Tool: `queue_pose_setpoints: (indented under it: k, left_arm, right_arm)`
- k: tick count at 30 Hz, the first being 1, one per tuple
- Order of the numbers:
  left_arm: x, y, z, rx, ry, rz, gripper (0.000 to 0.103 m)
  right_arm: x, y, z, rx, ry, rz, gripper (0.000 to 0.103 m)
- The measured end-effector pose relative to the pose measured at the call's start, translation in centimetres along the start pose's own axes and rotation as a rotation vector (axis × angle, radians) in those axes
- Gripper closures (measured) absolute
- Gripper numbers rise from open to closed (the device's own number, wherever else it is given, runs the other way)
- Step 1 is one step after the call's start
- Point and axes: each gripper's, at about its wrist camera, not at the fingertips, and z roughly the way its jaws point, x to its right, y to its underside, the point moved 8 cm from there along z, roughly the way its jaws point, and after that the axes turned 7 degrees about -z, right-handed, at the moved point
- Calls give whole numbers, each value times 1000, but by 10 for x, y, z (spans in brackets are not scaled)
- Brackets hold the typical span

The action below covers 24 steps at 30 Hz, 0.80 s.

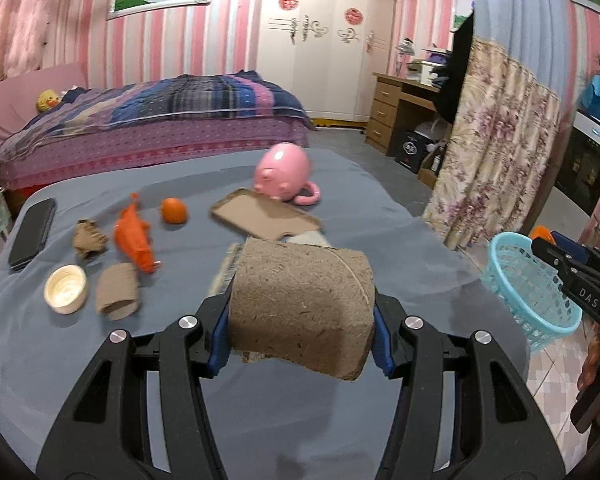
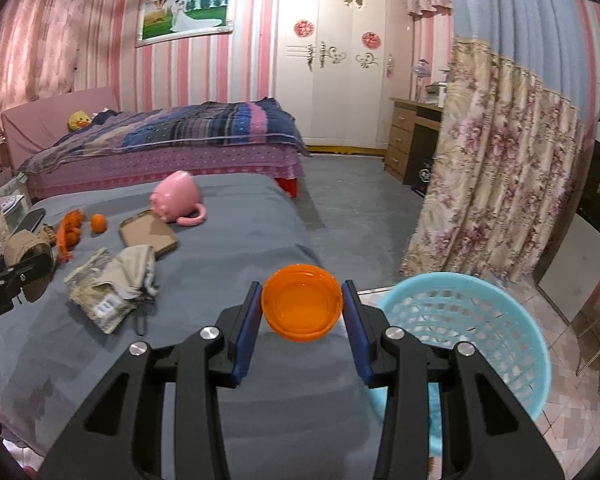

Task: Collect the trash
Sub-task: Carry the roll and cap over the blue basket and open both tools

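My left gripper (image 1: 302, 320) is shut on a brown fibre cup (image 1: 304, 304) and holds it above the grey table (image 1: 260, 420). My right gripper (image 2: 302, 316) is shut on an orange plastic lid (image 2: 301, 302), held over the table's right edge just left of the light blue basket (image 2: 468, 340). The basket also shows in the left wrist view (image 1: 528, 280), beside the right gripper's body. On the table lie a brown paper cup (image 1: 118, 290), a crumpled brown scrap (image 1: 88, 236), an orange wrapper (image 1: 134, 238) and a cardboard tray (image 1: 266, 218).
A pink pig mug (image 1: 284, 174), an orange fruit (image 1: 174, 211), a black phone (image 1: 32, 234), a cream bowl (image 1: 66, 288) and a folded cloth (image 2: 112, 284) lie on the table. A bed (image 1: 148, 128) stands behind. A floral curtain (image 2: 492, 168) hangs to the right.
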Motion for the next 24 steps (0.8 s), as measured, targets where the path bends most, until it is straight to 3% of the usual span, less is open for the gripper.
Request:
queue_pose_setpoints:
  k: [15, 24]
  left_arm:
    - [118, 1, 39, -24, 131, 96, 49]
    - [208, 13, 58, -39, 263, 182, 49]
  right_arm:
    - [131, 33, -16, -4, 184, 132, 63]
    - [183, 61, -21, -39, 270, 187, 63]
